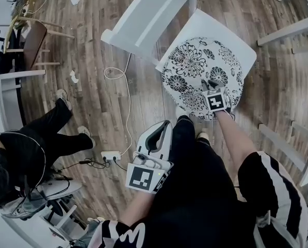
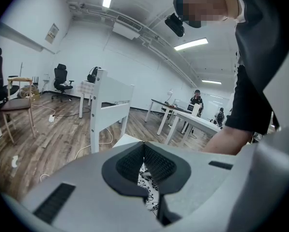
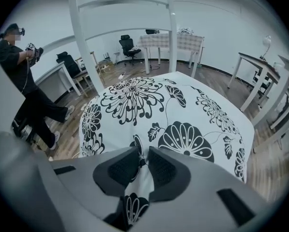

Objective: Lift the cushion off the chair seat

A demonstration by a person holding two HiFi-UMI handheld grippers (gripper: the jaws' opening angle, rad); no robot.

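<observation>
The cushion (image 3: 183, 105) is being pinched by the right gripper (image 3: 143, 156); the left gripper (image 2: 143, 146) is being held closed, empty. Slow, straight lifting is being advised.

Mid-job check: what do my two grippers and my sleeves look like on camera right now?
The left gripper and right gripper both have pale grey shells, black ribbed pads and a white cube printed with black square markers. The short black sleeves carry white stripes.
</observation>
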